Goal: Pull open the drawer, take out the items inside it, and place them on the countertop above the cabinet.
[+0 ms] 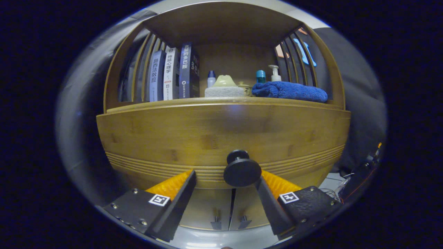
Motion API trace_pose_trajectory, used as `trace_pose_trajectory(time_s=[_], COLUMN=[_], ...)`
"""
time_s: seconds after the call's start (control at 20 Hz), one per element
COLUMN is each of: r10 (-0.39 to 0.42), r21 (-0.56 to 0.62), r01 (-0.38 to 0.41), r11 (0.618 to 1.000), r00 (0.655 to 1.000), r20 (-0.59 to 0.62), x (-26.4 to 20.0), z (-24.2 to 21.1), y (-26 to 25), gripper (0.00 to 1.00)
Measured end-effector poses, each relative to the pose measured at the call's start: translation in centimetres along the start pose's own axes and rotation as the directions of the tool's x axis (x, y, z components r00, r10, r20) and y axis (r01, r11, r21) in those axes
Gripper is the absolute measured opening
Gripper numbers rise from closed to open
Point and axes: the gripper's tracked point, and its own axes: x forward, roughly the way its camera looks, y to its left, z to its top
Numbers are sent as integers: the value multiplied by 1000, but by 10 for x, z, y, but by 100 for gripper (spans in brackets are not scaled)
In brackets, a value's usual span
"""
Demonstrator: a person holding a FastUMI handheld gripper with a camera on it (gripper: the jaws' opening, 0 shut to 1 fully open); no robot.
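Wooden cabinet (221,131) w/ drawer front (207,138) closed. Countertop (221,101): books (173,74) at left end, blue towel (289,90) at right end. Gripper (226,178) fingers apart; black drawer knob (242,171) btwn them, touching right finger (273,186).

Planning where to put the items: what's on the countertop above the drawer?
On the countertop: books, a grey sponge, a blue towel, bottles behind it. The closed drawer hides its contents. The hand-held gripper is open beside the knob.
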Motion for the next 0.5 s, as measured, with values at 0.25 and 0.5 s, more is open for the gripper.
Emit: trace_pose_trajectory(time_s=[0.25, 0.5], r10=[-11, -8], r21=[6, 0], r01=[11, 8], r11=[1000, 1000], r00=[1000, 1000], r20=[8, 5], x=[11, 8], z=[2, 0], y=[3, 4], gripper=[99, 99])
